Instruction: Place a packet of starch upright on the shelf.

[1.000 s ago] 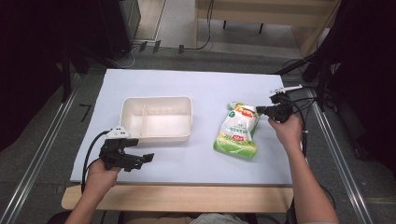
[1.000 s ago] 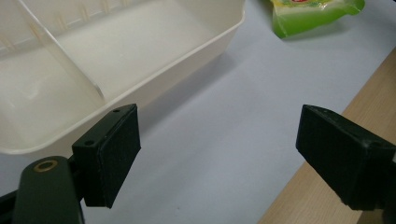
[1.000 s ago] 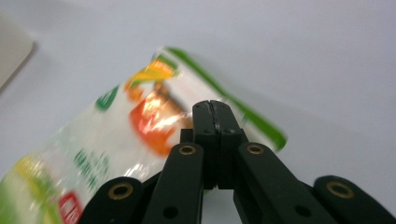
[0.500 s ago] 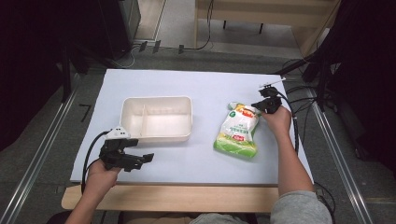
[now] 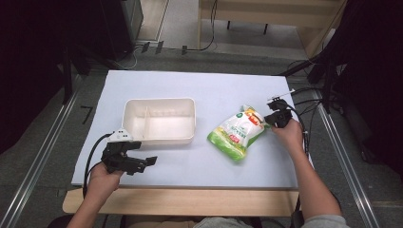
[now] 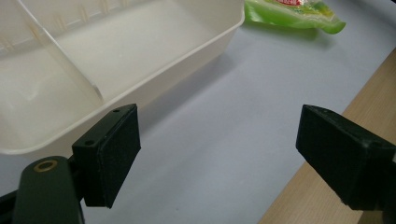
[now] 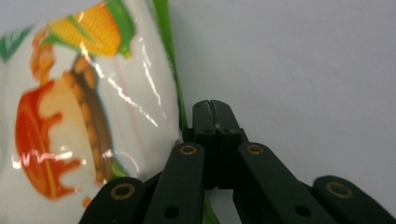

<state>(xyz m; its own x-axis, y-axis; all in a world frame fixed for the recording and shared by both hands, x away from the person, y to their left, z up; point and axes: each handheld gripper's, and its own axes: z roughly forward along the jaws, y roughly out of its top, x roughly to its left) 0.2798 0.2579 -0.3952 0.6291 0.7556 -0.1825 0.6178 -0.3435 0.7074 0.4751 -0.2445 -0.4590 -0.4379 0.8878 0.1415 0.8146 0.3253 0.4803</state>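
A green and white snack bag (image 5: 236, 133) printed with corn lies on the white table sheet, right of centre. My right gripper (image 5: 272, 118) is at the bag's upper right corner. In the right gripper view its jaws are pressed together (image 7: 210, 109) with the bag's green edge (image 7: 173, 70) running in under them. A white two-compartment tray (image 5: 159, 121) sits left of centre. My left gripper (image 5: 145, 161) hovers low near the tray's front left corner. It is open, with the tray (image 6: 140, 88) to its left and nothing between its fingers (image 6: 114, 154).
The wooden table edge (image 5: 180, 202) runs along the front, just below the white sheet. Cables (image 5: 309, 92) trail off the right side of the table. Bare sheet lies between the tray and the bag and along the back.
My right gripper swung up beside the bag's top, then came down to its upper right corner. The left gripper and the tray have stayed put.
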